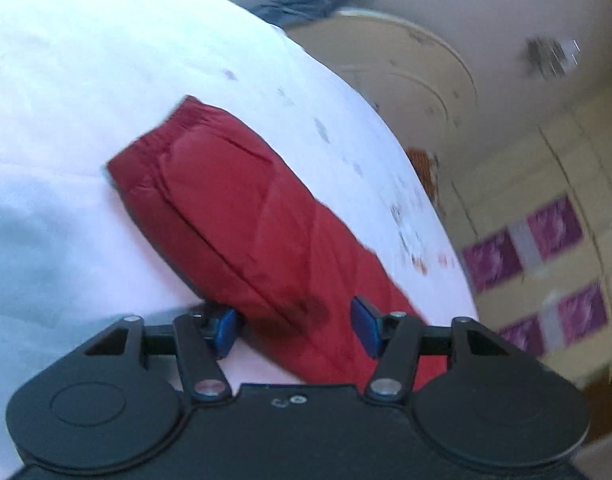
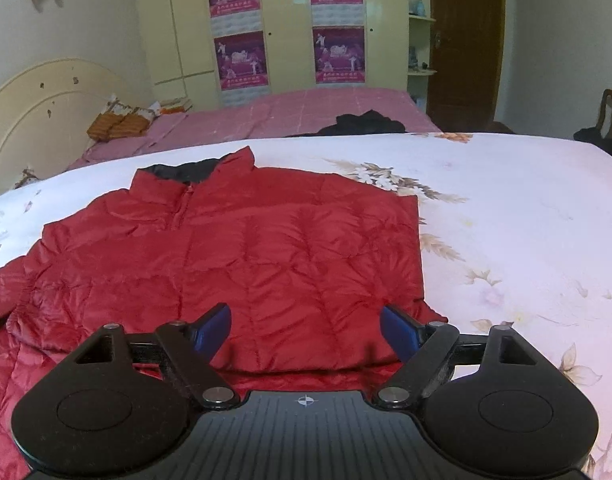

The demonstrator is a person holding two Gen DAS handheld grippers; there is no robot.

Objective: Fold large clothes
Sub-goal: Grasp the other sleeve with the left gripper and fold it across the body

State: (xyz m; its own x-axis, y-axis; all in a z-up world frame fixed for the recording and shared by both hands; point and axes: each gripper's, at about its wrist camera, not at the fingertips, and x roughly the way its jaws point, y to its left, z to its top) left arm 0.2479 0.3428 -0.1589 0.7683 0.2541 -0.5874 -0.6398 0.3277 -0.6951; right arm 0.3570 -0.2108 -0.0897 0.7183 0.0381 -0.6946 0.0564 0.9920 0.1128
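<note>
A red quilted jacket (image 2: 266,248) lies flat on the white flowered bedsheet (image 2: 506,220), collar at the far end, its right side folded in to a straight edge. My right gripper (image 2: 306,332) hovers over the jacket's near part, jaws wide open with nothing pinched between them. In the blurred, tilted left wrist view a red sleeve (image 1: 234,208) stretches across the white sheet (image 1: 86,60). My left gripper (image 1: 296,328) is at the sleeve's near end. The fabric runs between its blue pads (image 1: 226,330), which stand apart and do not visibly squeeze it.
Beyond the white sheet lies a pink bed cover (image 2: 306,112) with a dark garment (image 2: 362,124) on it. A cream headboard (image 2: 38,108) is at the left. Wardrobe doors with purple posters (image 2: 290,20), a brown door (image 2: 466,40) and a chair (image 2: 610,112) stand behind.
</note>
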